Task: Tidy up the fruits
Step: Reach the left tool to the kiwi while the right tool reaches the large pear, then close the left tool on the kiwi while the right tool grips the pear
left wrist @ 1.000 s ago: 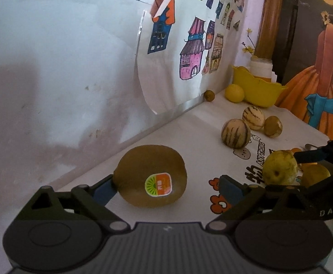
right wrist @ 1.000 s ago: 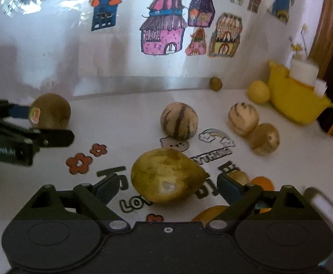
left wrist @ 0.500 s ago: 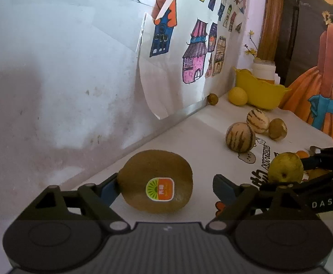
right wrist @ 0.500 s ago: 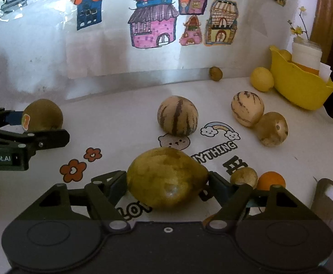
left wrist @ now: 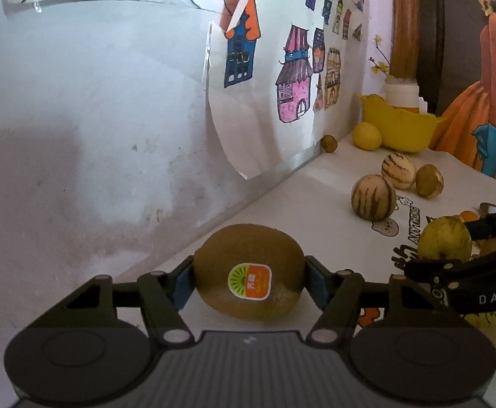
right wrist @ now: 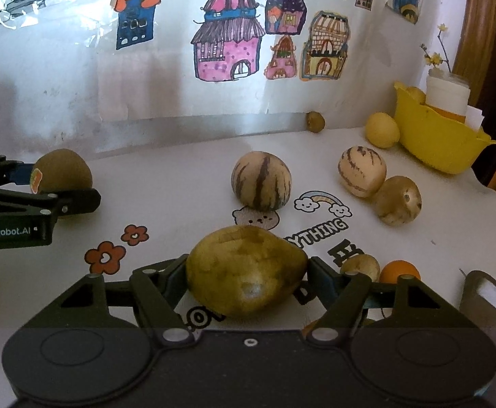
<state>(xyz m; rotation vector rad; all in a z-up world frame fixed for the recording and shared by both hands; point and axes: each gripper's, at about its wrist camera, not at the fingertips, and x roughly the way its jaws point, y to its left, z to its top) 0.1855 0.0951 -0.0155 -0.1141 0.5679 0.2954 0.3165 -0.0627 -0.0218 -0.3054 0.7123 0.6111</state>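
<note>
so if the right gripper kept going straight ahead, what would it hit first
Probably the nearer striped melon, which sits just past the pear that the right gripper is clamped on. Depth is hard to judge, so it might pass just beside it.

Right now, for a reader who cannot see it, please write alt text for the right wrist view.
The right gripper has its jaws closed on a yellow-green pear just above a white table printed with cartoons. Beyond it lie two striped melons, a yellow bowl and small fruits; at left, the left gripper holds a kiwi.
</note>
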